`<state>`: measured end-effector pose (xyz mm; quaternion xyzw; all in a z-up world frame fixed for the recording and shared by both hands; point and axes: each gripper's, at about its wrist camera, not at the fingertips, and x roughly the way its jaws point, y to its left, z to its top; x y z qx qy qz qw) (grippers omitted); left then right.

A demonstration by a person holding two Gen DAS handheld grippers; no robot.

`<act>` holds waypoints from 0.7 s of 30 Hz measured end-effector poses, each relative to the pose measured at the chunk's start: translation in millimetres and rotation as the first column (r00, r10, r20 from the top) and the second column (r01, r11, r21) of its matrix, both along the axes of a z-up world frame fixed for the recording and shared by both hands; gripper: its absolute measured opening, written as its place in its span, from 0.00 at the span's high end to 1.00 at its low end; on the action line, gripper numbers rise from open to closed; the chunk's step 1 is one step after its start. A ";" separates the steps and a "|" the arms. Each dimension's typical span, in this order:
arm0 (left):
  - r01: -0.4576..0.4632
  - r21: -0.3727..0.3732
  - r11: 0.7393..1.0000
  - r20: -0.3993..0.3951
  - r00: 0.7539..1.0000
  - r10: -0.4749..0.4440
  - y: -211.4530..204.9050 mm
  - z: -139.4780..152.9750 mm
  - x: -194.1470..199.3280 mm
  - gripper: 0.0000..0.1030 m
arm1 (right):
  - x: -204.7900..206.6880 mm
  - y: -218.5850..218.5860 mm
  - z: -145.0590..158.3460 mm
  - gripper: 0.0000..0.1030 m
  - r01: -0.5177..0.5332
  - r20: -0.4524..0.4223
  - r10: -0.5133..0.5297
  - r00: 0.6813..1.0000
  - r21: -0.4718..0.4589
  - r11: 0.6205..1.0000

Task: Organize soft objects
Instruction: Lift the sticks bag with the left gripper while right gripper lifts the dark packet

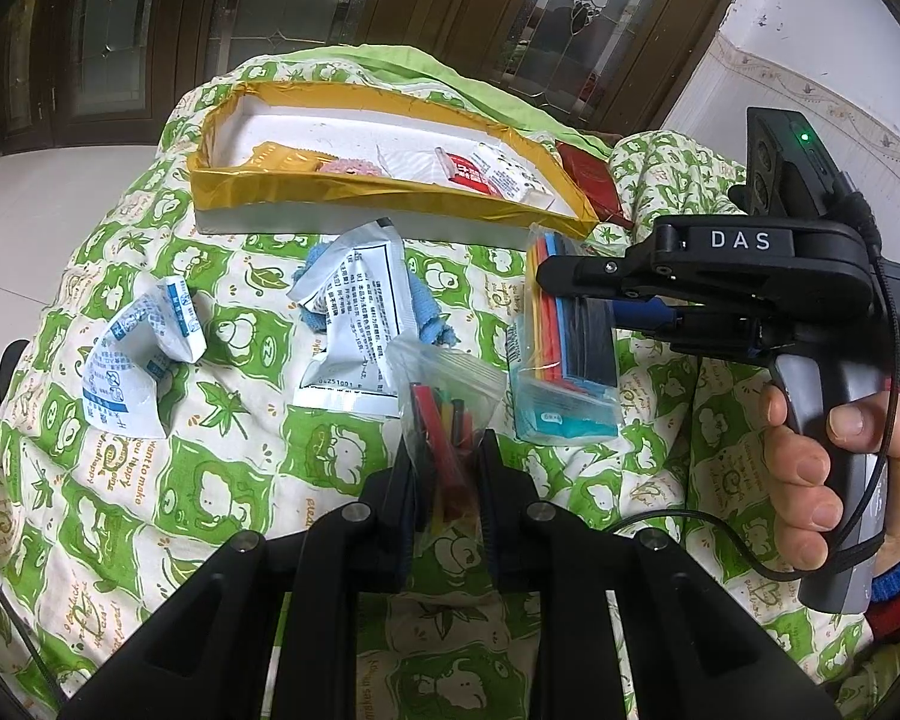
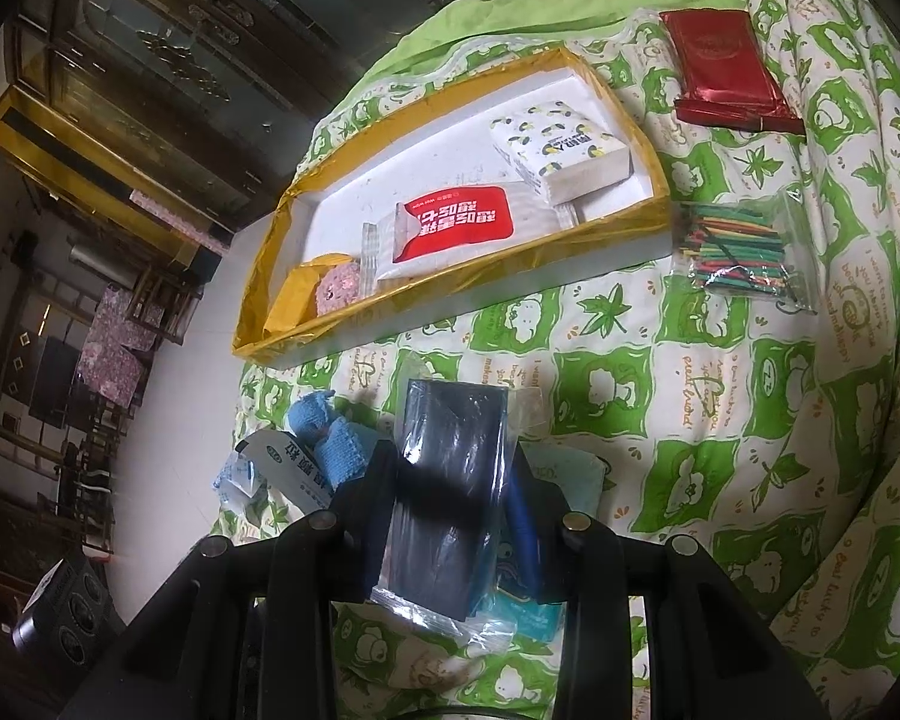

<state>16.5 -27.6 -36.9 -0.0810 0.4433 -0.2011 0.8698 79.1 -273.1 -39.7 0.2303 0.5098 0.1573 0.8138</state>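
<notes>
My left gripper [image 1: 447, 480] is shut on a clear zip bag of coloured sticks [image 1: 444, 414], held just above the green quilt. My right gripper [image 1: 570, 294] is shut on a clear bag of flat coloured sheets [image 1: 570, 324]; in the right wrist view that gripper [image 2: 450, 504] clamps the bag's dark face [image 2: 450, 480]. A yellow-taped white tray [image 1: 342, 192] sits behind, also in the right wrist view [image 2: 570, 252], holding a red-and-white packet [image 2: 456, 222], a tissue pack [image 2: 561, 147], a pink item [image 2: 337, 285] and a yellow pouch [image 2: 297, 294].
On the quilt lie a white printed sachet [image 1: 354, 312] over a blue knitted piece [image 1: 432, 324], a crumpled blue-white packet [image 1: 138, 354], a teal packet [image 1: 564, 414], a dark red pouch [image 2: 726, 72] and another bag of coloured sticks [image 2: 738, 252]. White floor lies left.
</notes>
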 end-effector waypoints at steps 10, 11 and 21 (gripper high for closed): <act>-0.005 -0.006 1.000 0.004 1.000 0.005 0.6 1.2 -0.9 0.84 | -0.6 -0.8 1.4 0.64 0.002 0.004 -0.002 1.000 0.001 1.000; -0.007 -0.008 1.000 0.006 1.000 0.007 1.0 1.7 -1.0 0.84 | -0.8 -1.2 1.6 0.64 0.003 0.005 -0.003 1.000 0.001 1.000; -0.010 -0.012 1.000 0.006 1.000 0.010 2.7 2.8 -0.7 0.84 | -0.7 -1.2 1.5 0.64 0.003 0.005 -0.003 1.000 0.001 1.000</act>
